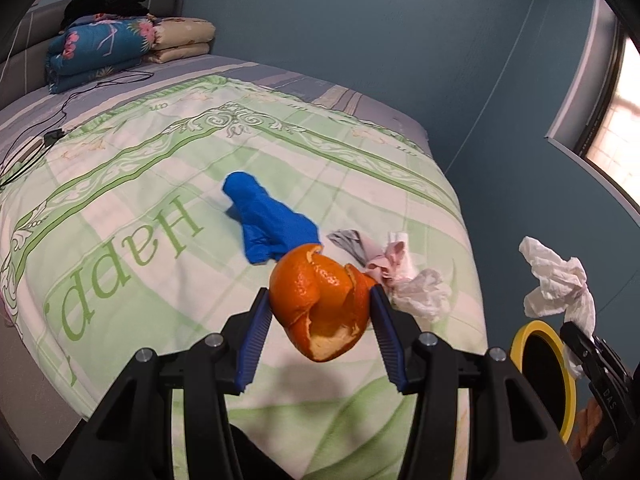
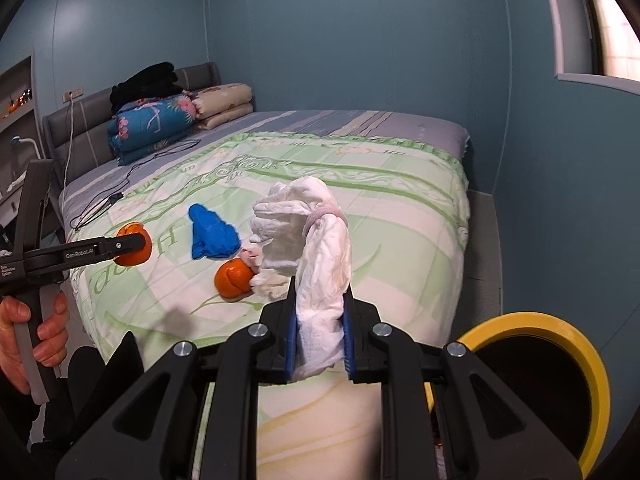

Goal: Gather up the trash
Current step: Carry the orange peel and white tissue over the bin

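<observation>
My left gripper [image 1: 320, 300] is shut on an orange peel [image 1: 320, 304] and holds it above the bed; it also shows in the right wrist view [image 2: 134, 245]. My right gripper [image 2: 321, 300] is shut on a crumpled white tissue [image 2: 316, 248], seen too in the left wrist view [image 1: 556, 284], near the yellow-rimmed trash bin [image 2: 588, 344]. On the bed lie a blue crumpled bag [image 2: 210, 236], a second orange peel [image 2: 234, 279], a pink-white wrapper [image 1: 390, 260] and a white plastic wad [image 1: 424, 292].
The bed has a green and white quilt [image 1: 160, 184]. Folded blankets [image 2: 160, 124] and black clothes sit by the headboard. A black cable [image 1: 44, 140] lies on the far side. The bin [image 1: 560, 372] stands at the bed's right corner.
</observation>
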Motion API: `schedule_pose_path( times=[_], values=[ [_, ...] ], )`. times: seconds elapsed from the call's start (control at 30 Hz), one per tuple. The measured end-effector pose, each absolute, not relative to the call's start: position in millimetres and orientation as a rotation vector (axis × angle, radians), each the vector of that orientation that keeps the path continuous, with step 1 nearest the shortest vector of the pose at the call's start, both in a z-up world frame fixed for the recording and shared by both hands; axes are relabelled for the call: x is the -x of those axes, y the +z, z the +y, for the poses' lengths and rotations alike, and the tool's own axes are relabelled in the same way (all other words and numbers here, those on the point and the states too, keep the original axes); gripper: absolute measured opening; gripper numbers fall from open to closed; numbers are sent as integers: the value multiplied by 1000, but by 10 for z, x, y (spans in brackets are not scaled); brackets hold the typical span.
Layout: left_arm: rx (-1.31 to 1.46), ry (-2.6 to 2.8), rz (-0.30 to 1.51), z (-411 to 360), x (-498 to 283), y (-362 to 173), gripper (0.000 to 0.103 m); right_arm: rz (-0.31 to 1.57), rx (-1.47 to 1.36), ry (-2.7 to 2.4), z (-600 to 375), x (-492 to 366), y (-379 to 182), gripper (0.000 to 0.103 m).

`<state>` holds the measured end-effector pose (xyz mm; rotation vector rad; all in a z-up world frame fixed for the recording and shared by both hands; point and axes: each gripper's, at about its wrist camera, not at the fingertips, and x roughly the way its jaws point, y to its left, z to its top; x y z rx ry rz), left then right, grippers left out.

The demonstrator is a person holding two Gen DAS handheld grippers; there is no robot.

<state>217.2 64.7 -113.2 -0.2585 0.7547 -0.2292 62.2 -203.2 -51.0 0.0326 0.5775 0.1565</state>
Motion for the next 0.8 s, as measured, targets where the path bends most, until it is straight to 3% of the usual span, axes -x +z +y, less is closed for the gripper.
schedule_pose_path(
  times=[0.8],
  values=[
    [149,-450,720,-531,-1924,-741,47,505,-88,-28,-2952,-258,-308,17]
  ],
)
